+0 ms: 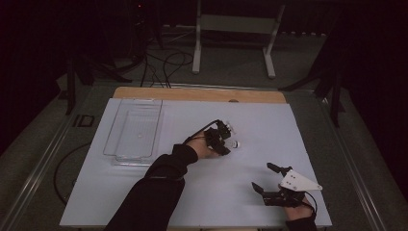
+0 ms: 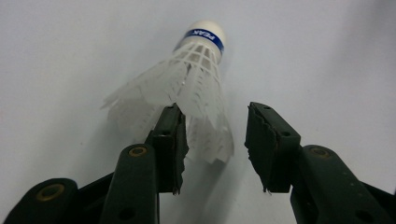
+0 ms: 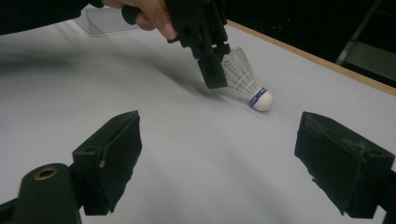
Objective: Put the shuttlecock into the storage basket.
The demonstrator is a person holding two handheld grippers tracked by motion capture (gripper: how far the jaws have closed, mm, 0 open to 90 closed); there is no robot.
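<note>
Shuttlecock (image 2: 198, 88) lies on its side on the white tabletop (image 1: 269, 130), ungrasped, skirt between the parted jaws of the left gripper (image 2: 217, 144); right gripper (image 1: 270, 177) idles nearby, jaws wide apart; clear tray (image 1: 133, 129) empty, so pickup apparently remains.

Shuttlecock (image 2: 196, 88) ahead of the left gripper (image 2: 215, 140): translucent white plastic skirt, ribbed lattice, smooth matt cap with a glossy blue band; gripper pads (image 2: 261, 144) matt black, rough, frayed at the edges; table (image 1: 269, 125) surface matt, smooth, pale; far edge bare wood; tray (image 1: 132, 127) clear glossy plastic.
</note>
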